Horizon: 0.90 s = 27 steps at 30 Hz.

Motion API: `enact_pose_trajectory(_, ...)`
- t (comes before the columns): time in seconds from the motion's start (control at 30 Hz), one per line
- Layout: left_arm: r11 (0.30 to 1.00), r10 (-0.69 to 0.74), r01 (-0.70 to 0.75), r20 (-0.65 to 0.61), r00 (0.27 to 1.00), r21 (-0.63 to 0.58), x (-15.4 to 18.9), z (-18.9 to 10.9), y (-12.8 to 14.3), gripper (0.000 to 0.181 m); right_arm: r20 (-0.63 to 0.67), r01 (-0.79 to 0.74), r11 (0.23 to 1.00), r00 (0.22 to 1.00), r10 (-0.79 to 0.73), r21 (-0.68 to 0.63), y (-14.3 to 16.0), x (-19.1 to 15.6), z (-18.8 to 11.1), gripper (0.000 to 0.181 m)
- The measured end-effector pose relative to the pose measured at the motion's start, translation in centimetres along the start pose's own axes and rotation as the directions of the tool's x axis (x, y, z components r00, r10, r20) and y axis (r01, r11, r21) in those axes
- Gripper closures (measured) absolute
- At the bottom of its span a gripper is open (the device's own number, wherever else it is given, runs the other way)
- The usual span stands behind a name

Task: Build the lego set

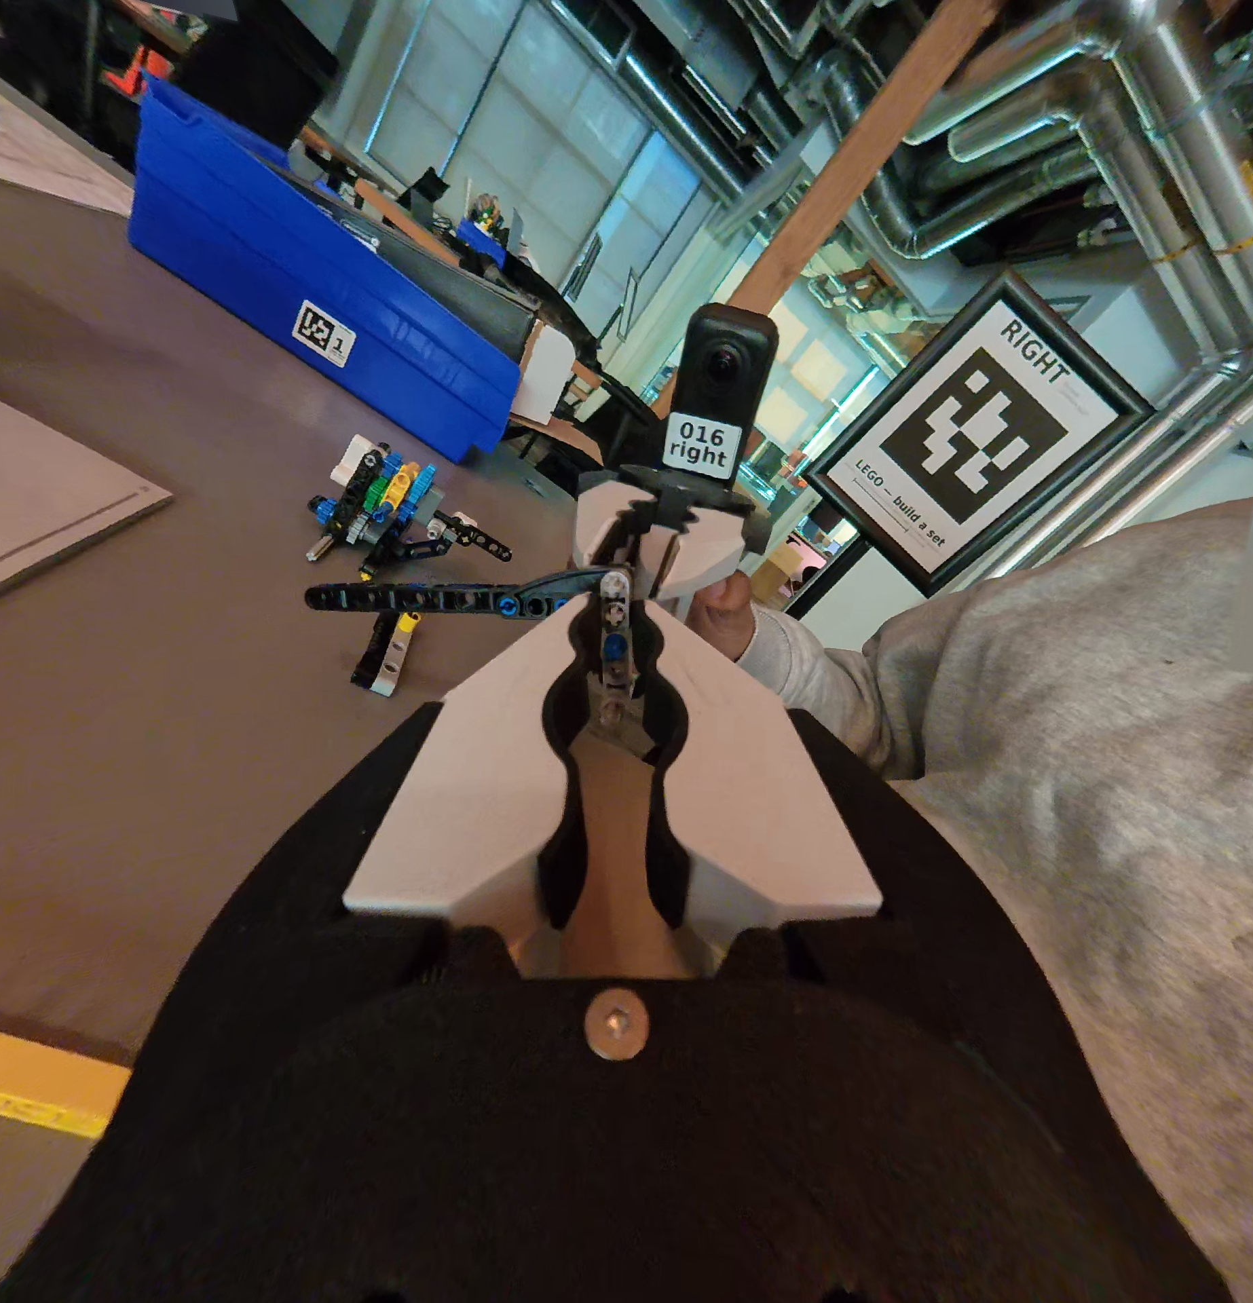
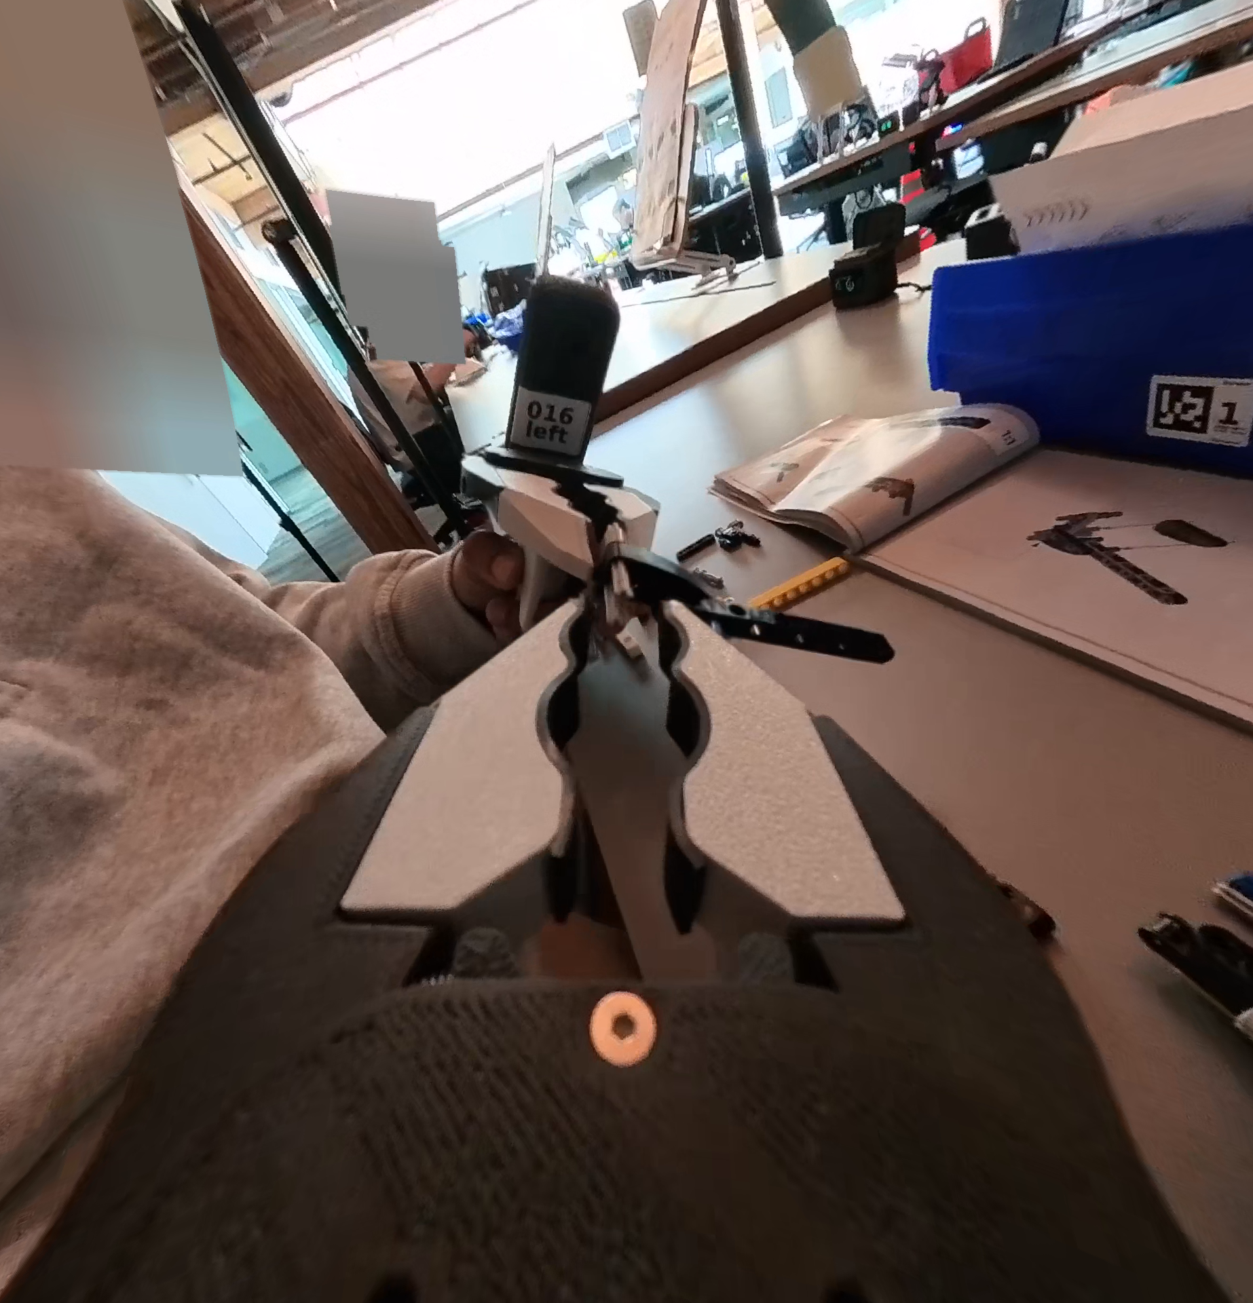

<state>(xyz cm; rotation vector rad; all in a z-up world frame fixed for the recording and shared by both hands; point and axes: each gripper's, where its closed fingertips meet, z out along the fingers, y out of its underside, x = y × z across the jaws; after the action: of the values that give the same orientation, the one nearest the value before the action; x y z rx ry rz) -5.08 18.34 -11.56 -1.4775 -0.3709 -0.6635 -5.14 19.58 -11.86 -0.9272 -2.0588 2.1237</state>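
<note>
the left tongs (image 1: 613, 634) are closed narrow on a grey lego beam (image 1: 614, 638) with a blue pin in it; the beam stands between the two white fingers (image 1: 518, 740) and sticks out a little past their tips. the right tongs (image 1: 634, 557) face them from the other side, tip to tip, and they grip the same small assembly at the joint where a long black lego beam (image 1: 412, 599) is connected. in the right wrist view the right tongs (image 2: 613, 627) are also narrow, closed on grey and black parts, and the black beam (image 2: 807, 631) points away to the right, above the tabletop (image 2: 927, 775). the assembly is held in the air between both tongs, not touching the tabletop.

on the tabletop (image 1: 151, 705), beyond the black beam in the left wrist view, lies a partly built lego model (image 1: 391, 500) with blue, green, yellow and black parts. nearer, just below the beam, lies a small piece of black, grey and yellow parts (image 1: 387, 656). a blue bin (image 1: 292, 261) stands behind the model.

in the right wrist view an open instruction booklet (image 2: 877, 472) lies in front of the blue bin (image 2: 1103, 338), and a yellow beam (image 2: 800, 584) and some small black pieces (image 2: 722, 539) lie near it. a printed sheet (image 2: 1033, 585) with a drawing lies to the right. a grey sleeve (image 2: 151, 670) shows on the left.
</note>
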Motion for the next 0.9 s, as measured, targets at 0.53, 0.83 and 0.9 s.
enact_pose_trajectory(0.53,0.999,0.043,-0.043,0.018,0.999,-0.014,0.49,0.88,0.54,0.172,0.012,0.014,1.000,1.000,-0.014,0.014,-0.04,-0.73,0.51,0.178)
enact_pose_trajectory(0.83,1.000,0.019,-0.019,-0.015,1.000,0.008,0.68,0.51,0.07,0.161,0.012,0.009,0.999,1.000,-0.009,0.051,-0.66,-0.54,0.03,0.179)
enact_pose_trajectory(0.9,1.000,0.011,-0.010,-0.039,0.999,0.023,0.95,0.33,-0.20,0.170,0.021,0.005,0.999,1.000,-0.006,0.049,-0.60,-0.61,0.06,0.179)
